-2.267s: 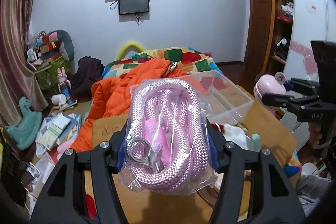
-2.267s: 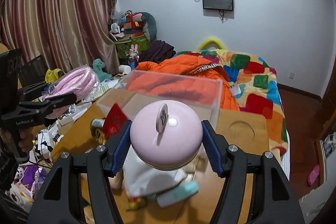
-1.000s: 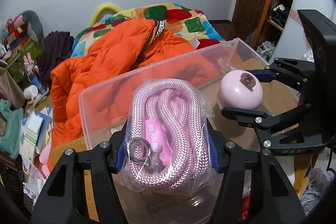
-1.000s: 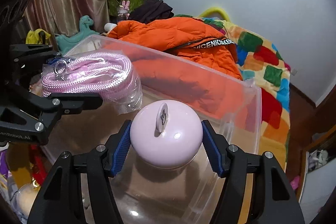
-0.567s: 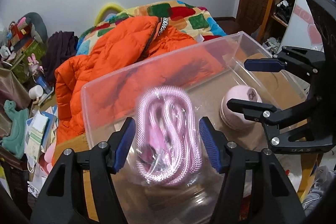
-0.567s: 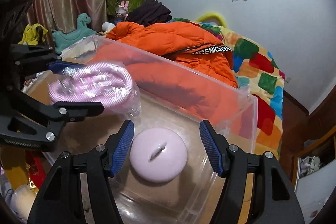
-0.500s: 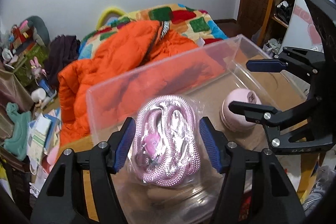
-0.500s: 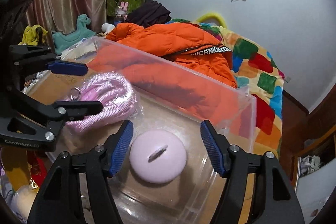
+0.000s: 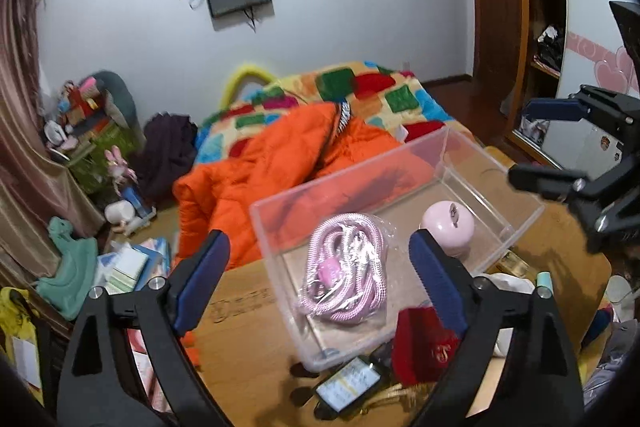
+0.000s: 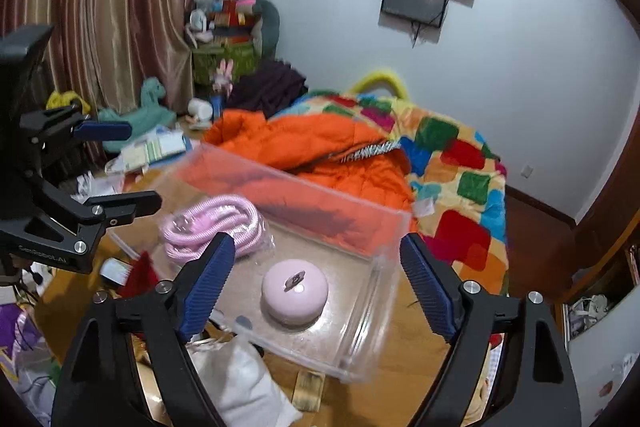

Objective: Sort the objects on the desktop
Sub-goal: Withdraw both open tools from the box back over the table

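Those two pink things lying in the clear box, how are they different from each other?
The coiled rope is braided cord sealed in a crinkly plastic bag; the round pink case is smooth, hard-looking and unwrapped. The rope is long and loosely oval, while the case is a compact dome with a small dark tab on top. The rope lies toward one end of the clear box, the case toward the other. Both are pale pink and rest on the box floor.

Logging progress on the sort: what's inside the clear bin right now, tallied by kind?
Bagged pink rope coil: 1
Round pink case: 1
Total in the clear bin: 2
Both tongs, left and right, are open and hold nothing.
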Tool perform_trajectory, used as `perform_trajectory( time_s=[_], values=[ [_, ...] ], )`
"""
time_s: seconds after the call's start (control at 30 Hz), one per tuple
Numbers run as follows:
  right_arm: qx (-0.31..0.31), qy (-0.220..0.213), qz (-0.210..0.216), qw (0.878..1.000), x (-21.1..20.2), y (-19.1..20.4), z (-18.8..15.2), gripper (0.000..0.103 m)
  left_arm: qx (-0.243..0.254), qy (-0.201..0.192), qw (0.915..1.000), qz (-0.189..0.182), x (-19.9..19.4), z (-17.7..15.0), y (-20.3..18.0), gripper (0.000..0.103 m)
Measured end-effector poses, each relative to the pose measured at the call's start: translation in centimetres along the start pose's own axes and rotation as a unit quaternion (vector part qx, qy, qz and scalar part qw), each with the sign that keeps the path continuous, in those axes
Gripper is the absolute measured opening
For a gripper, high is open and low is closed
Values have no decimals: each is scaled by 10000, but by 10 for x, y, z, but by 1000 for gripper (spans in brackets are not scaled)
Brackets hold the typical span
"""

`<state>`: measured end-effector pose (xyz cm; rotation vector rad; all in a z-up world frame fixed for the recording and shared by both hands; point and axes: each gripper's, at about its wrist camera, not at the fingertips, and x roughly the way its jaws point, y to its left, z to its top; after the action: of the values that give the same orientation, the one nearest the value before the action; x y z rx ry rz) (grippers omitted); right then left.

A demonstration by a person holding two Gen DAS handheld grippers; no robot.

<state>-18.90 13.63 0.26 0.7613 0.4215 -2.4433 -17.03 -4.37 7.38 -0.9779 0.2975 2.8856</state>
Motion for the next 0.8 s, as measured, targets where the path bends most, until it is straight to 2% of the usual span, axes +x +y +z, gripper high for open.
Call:
perform_trajectory(
  time_s=[0.17,0.4,0.6,0.8],
  values=[
    [-120,-321,-133,9993,-39,4,-5,85,-23,-177,9998,84,-33,-12,0,95],
    [-133,-425,-235,9987,-70,13,-30,86,-11,-231,9996,137,-61,-35,-7,96],
    [39,-287,-233,9993,-78,9,-55,87,63,-125,9998,171,-71,-48,-25,97],
    [71,-64,-280,9996,-78,4,-85,87,-251,-17,9997,-13,-75,-62,-48,98]
  ],
)
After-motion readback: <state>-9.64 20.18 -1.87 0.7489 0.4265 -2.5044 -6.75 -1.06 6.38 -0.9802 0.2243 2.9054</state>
